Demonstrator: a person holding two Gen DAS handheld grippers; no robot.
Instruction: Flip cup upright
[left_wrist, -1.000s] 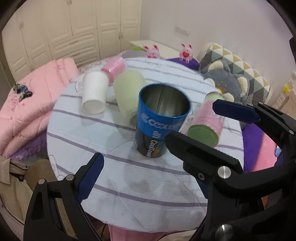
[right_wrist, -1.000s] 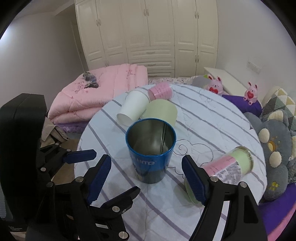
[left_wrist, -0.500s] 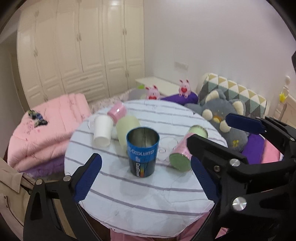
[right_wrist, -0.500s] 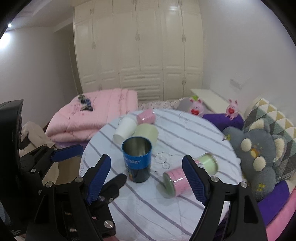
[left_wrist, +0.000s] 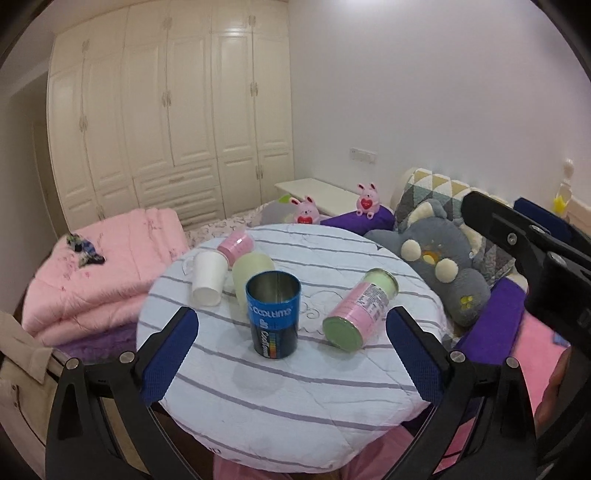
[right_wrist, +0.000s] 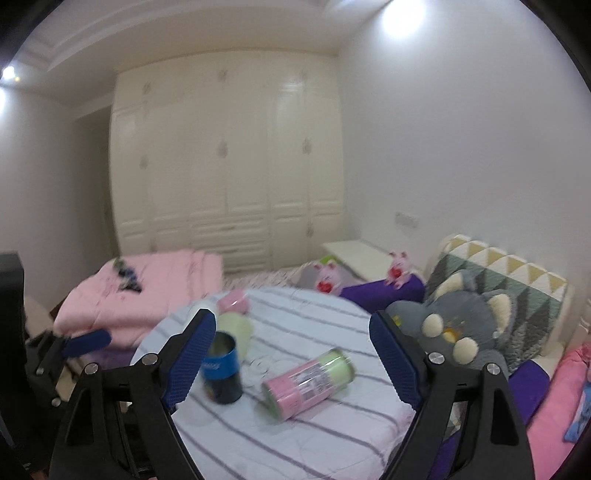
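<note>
A blue metal cup (left_wrist: 273, 317) stands upright on the round striped table (left_wrist: 295, 387), open end up; it also shows in the right wrist view (right_wrist: 221, 369). A pink and green can (left_wrist: 360, 308) lies on its side to its right, seen too in the right wrist view (right_wrist: 308, 382). A white cup (left_wrist: 207, 277), a pale green cup (left_wrist: 251, 267) and a pink cup (left_wrist: 236, 245) lie on their sides behind. My left gripper (left_wrist: 291, 354) is open and empty, above the table's near side. My right gripper (right_wrist: 291, 356) is open and empty, held back and above the table.
A folded pink quilt (left_wrist: 99, 266) lies on the bed to the left. A grey plush bear (left_wrist: 439, 266) and patterned pillow (left_wrist: 436, 188) sit to the right. Two pink plush toys (left_wrist: 306, 214) stand behind the table. White wardrobes (left_wrist: 166, 129) line the far wall.
Both grippers have pulled back and up from the table, so the cups look smaller. The blue cup stays upright where it stood. Both grippers remain open.
</note>
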